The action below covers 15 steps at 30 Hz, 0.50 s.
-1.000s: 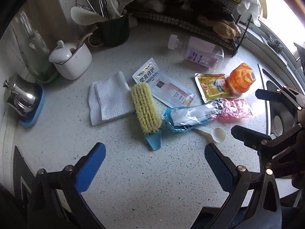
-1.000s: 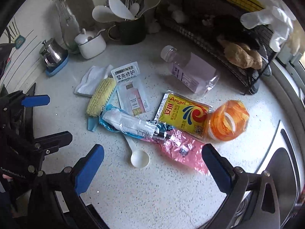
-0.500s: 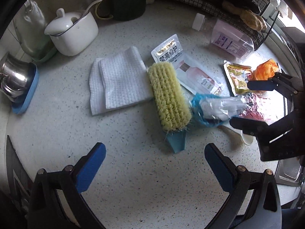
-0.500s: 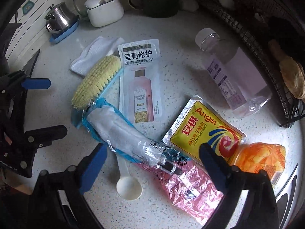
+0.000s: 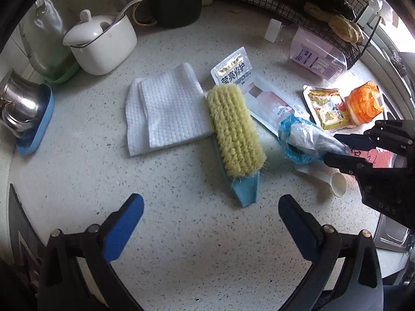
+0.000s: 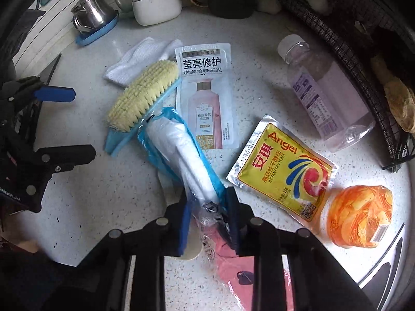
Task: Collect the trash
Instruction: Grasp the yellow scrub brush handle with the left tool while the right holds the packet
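Observation:
Trash lies on a speckled counter (image 5: 197,246). My right gripper (image 6: 208,213) is shut on the near end of a blue-and-white plastic wrapper (image 6: 179,150), which also shows in the left wrist view (image 5: 303,137). Around it lie a white shampoo sachet (image 6: 205,93), a yellow yeast packet (image 6: 282,171), an orange wrapper (image 6: 358,217), a pink wrapper (image 6: 233,256) and a clear bottle (image 6: 326,90) on its side. My left gripper (image 5: 207,217) is open and empty, just in front of a yellow scrub brush (image 5: 233,129). The right gripper (image 5: 345,150) shows at the right of that view.
A folded white cloth (image 5: 166,114) lies left of the brush. A white lidded pot (image 5: 101,44), a steel pot (image 5: 20,106) on a blue tray, a dark utensil cup (image 5: 173,0) and a black wire rack (image 6: 363,41) line the back. A white spoon (image 5: 337,184) lies under the wrapper.
My right gripper moved forward and down and closed on the blue-and-white wrapper. My left gripper moved closer to the brush and stayed open.

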Each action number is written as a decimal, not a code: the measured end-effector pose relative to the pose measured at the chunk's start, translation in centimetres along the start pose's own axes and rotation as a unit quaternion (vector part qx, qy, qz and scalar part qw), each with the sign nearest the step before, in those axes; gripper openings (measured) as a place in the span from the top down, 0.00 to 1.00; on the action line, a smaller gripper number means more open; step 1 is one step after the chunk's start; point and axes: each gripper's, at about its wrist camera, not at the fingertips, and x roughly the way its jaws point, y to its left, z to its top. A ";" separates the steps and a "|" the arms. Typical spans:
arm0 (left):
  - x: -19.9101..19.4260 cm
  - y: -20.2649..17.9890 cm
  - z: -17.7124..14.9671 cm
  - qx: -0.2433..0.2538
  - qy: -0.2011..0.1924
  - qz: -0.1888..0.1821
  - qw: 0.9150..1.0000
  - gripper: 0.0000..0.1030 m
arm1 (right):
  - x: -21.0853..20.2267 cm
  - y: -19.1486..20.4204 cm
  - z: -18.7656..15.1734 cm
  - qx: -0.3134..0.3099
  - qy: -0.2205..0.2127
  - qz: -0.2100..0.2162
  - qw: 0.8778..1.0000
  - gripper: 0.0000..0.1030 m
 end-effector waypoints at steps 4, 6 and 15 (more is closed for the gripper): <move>-0.1 0.3 1.6 -0.007 -0.004 -0.005 1.000 0.00 | -2.5 -0.6 -0.6 0.068 -0.030 0.005 0.997 0.77; 0.0 0.5 2.5 -0.016 -0.003 -0.010 1.000 0.00 | -3.5 -1.7 -1.2 0.109 -0.045 0.008 0.993 0.77; 1.8 -2.4 5.7 0.011 0.006 -0.023 1.000 0.10 | -3.5 -3.7 -2.7 0.208 -0.045 0.024 0.977 0.77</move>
